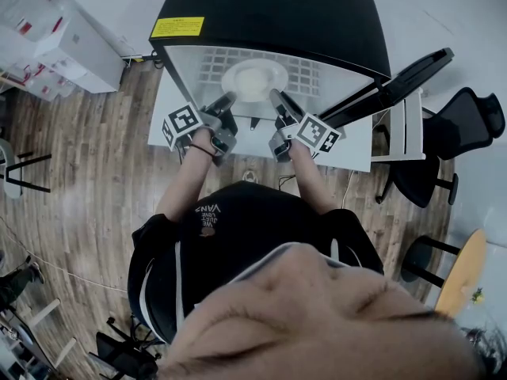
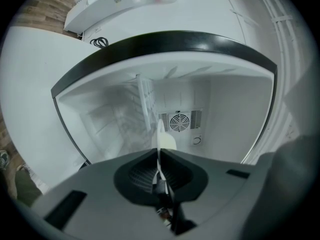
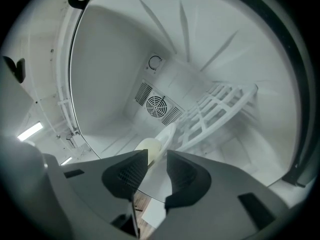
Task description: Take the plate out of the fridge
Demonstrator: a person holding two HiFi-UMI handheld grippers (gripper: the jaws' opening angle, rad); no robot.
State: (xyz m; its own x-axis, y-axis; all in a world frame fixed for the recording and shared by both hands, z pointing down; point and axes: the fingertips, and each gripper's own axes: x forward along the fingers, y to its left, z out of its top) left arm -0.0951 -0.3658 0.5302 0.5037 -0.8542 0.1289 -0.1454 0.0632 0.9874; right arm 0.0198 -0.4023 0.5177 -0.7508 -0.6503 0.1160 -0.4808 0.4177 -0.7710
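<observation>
The plate (image 1: 253,79) is sitting inside the open fridge (image 1: 277,14), over the white wire shelf (image 1: 310,71) near the front of the compartment; whether it is resting on the shelf or raised just off it cannot be told. The left gripper (image 1: 226,101) is reaching in at the plate's left side, its fingers pinching tight on the thin rim. The right gripper (image 1: 276,98) is reaching in at the right side, its fingers standing apart with the rim lying in the gap between them, not pressing on it. A round fan vent (image 2: 180,121) is showing on the fridge's back wall. The fridge door (image 1: 396,77) is hanging open to the right, above a wooden floor (image 1: 95,157).
</observation>
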